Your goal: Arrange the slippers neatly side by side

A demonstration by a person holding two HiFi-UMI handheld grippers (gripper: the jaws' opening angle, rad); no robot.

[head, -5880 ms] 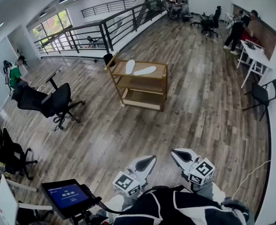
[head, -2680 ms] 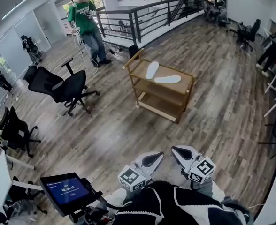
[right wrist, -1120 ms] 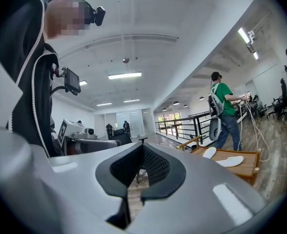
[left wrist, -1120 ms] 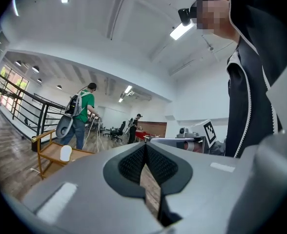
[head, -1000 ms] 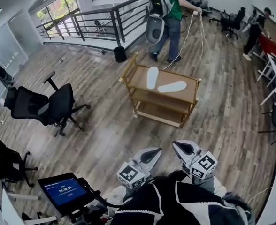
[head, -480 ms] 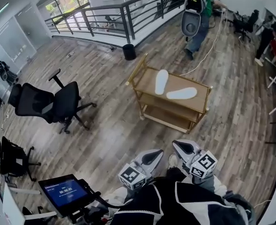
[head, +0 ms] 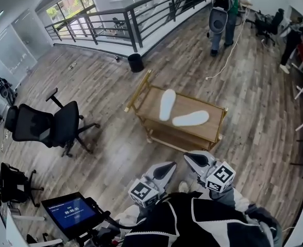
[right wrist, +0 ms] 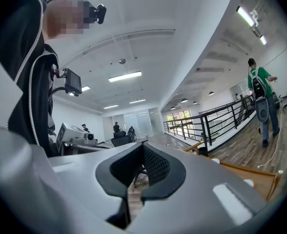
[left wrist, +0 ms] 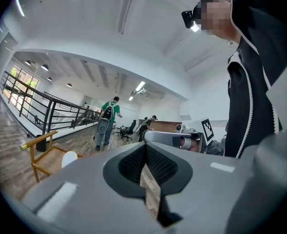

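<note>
Head view: cart (head: pixel 219 121) stands nearer than a second ago; slippers (head: pixel 166 104) on top lie splayed (untouched). Left gripper (head: pixel 162 170), right gripper (head: pixel 195 161): jaws closed, empty. Approach continues.

Head camera looks steeply down onto left gripper (head: pixel 169 166), right gripper (head: pixel 190 158) and nearby cart (head: pixel 149 104). Gripper cameras face level, both catching the cart.
</note>
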